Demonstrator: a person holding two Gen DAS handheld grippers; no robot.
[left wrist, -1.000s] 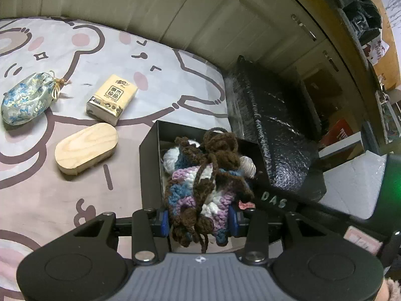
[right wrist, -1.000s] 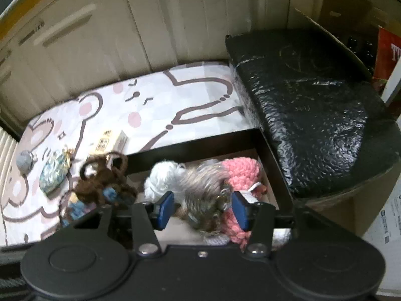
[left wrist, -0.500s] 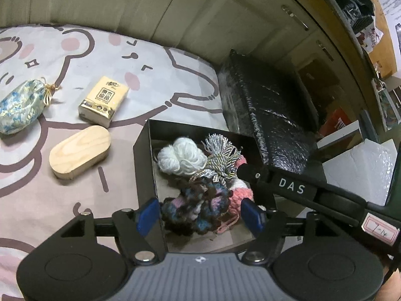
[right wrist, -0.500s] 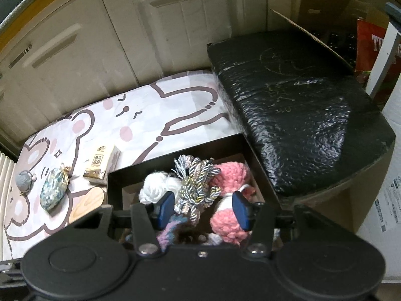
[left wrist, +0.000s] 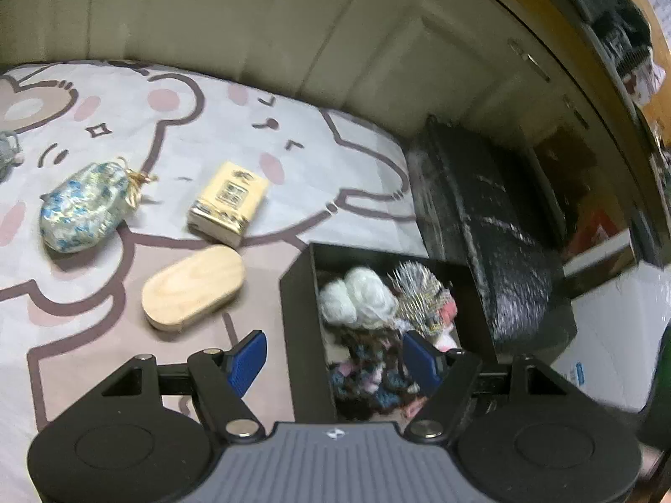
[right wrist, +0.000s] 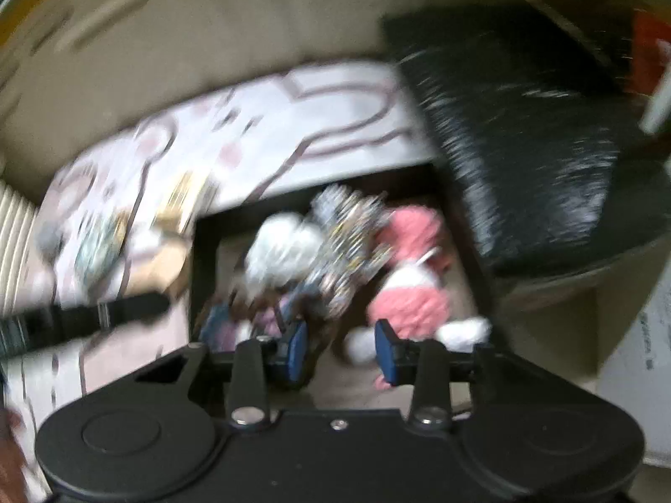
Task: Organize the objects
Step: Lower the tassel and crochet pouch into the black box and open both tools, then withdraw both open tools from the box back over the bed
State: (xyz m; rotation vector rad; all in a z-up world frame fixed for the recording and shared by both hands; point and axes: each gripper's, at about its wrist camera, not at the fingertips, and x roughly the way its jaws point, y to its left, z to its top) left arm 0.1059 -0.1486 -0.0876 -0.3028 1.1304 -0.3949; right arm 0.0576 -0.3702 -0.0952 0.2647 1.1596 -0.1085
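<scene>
- Left gripper [left wrist: 335, 356] spread wide, empty, straddling left wall of black box [left wrist: 300, 327].
- Right gripper [right wrist: 340, 350] parted, nothing clamped; view badly blurred.
- Fluffy white yarn [left wrist: 358, 297], pink knit ball [right wrist: 413, 260], striped tassel bundle [right wrist: 348, 234], multicolour crochet [left wrist: 369, 373] piled inside box.
- On bear-print cloth [left wrist: 188, 125]: smooth oval wooden block [left wrist: 193, 287], yellow tissue pack [left wrist: 228, 203], floral drawstring pouch [left wrist: 86, 205].
- Glossy black bubble-wrap parcel [left wrist: 482, 226] just right of box.
</scene>
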